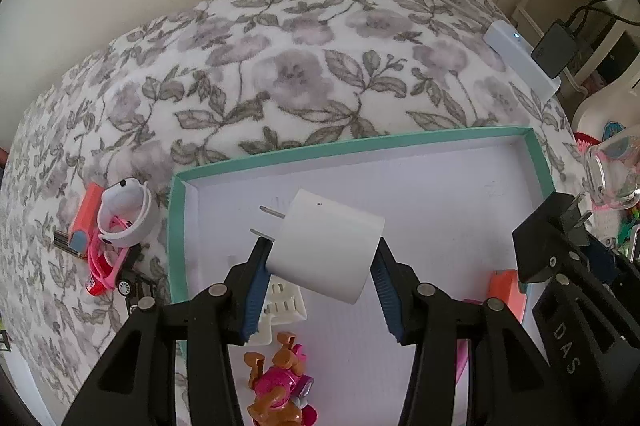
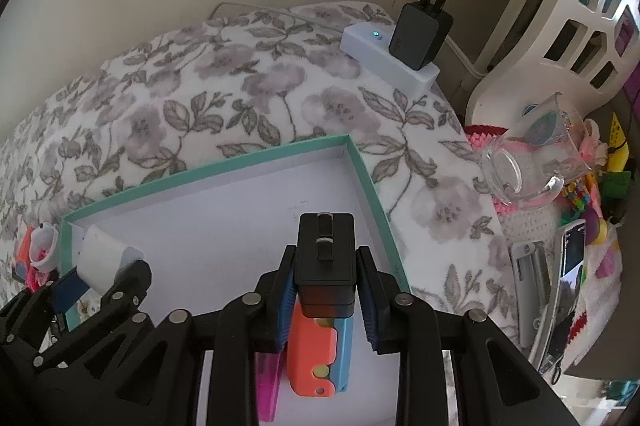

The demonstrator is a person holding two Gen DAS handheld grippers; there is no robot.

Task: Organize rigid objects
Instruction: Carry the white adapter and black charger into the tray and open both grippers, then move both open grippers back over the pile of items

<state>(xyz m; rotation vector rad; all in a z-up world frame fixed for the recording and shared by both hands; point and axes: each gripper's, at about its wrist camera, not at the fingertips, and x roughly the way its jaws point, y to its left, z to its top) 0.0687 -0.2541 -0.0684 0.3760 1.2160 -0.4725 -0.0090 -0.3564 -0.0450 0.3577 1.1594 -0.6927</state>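
Left gripper [image 1: 320,258] jaws closed on white charger [image 1: 326,246] over teal tray [image 1: 178,226], 9 o'clock side. Right gripper [image 2: 325,284] clamps black charger [image 2: 324,250] above orange block [image 2: 314,358] — risk: smooth casings slip, landing on toys below.

The left hand-held gripper [image 1: 320,258] sits low in the frame's centre, its blue-padded fingers [image 1: 256,286] closed on a white charger [image 1: 326,246]. The right hand-held gripper [image 2: 326,290], likewise low and central, clamps a black adapter [image 2: 325,258], prongs up.
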